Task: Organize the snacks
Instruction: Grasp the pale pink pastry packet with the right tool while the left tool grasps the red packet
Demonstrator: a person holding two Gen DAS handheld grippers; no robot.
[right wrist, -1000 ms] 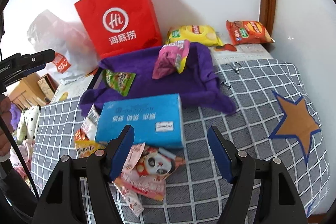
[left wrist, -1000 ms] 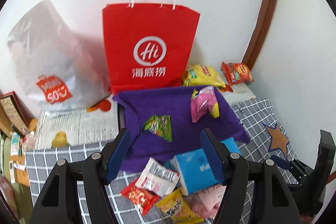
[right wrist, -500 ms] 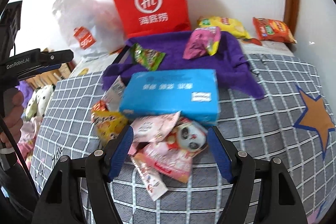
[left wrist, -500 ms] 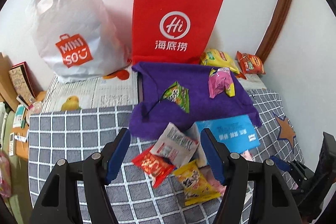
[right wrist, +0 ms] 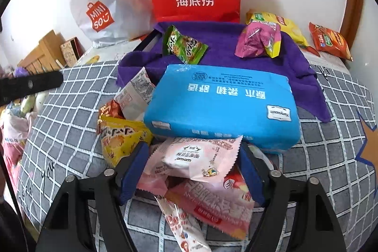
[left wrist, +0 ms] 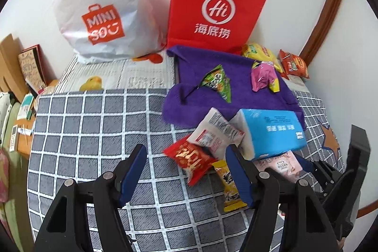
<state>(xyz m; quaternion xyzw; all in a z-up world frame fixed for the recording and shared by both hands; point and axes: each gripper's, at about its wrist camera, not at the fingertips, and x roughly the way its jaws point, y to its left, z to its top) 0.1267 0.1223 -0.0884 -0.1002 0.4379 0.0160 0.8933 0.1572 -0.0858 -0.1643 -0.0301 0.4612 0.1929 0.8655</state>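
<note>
A pile of snack packets lies on the grey checked cloth beside a blue tissue pack (right wrist: 222, 105). My right gripper (right wrist: 193, 157) is open, its fingers on either side of a pale pink packet (right wrist: 196, 157) on top of the pile. A yellow packet (right wrist: 120, 138) and a white packet (right wrist: 137, 96) lie to its left. My left gripper (left wrist: 186, 157) is open and empty, above a red packet (left wrist: 191, 157). A green packet (left wrist: 217, 82) and a pink packet (left wrist: 262, 76) lie on the purple cloth-lined tray (left wrist: 189, 105).
A red paper bag (left wrist: 217, 6) and a white Miniso bag (left wrist: 99, 6) stand against the back wall. A yellow chip bag (right wrist: 278, 23) and an orange packet (right wrist: 330, 39) lie at the back right. A cluttered wooden shelf (left wrist: 14, 77) is at the left.
My right gripper has moved forward and down onto the snack pile until the pale pink packet sits between its fingers. My left gripper has shifted left and lower, towards the red packet.
</note>
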